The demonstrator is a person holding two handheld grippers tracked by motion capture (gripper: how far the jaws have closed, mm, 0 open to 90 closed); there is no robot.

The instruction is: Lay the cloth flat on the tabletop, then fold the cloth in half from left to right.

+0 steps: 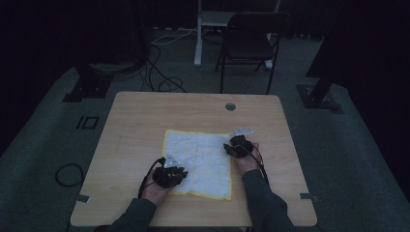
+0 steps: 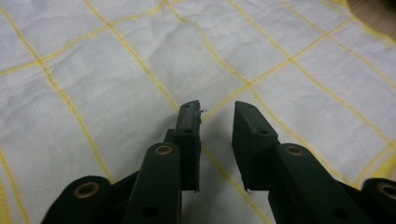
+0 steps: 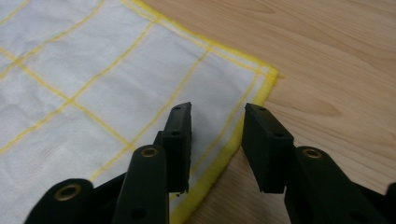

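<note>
A white cloth [image 1: 200, 159] with yellow grid lines and a yellow hem lies spread flat on the wooden table [image 1: 140, 121]. My left gripper [image 1: 178, 173] is over the cloth's near left part. In the left gripper view the cloth [image 2: 116, 70] lies under the left gripper [image 2: 217, 109], whose jaws stand apart with nothing between them. My right gripper [image 1: 228, 146] sits at the cloth's far right corner. In the right gripper view the right gripper [image 3: 217, 112] is open over the hemmed edge of the cloth [image 3: 93, 70], beside bare table [image 3: 327, 56].
A round cable hole [image 1: 230, 106] sits near the table's far edge. Behind the table stand a dark folding chair [image 1: 251, 41] and a white stand leg [image 1: 198, 34]. Cables [image 1: 159, 72] run over the grey floor. The room is dim.
</note>
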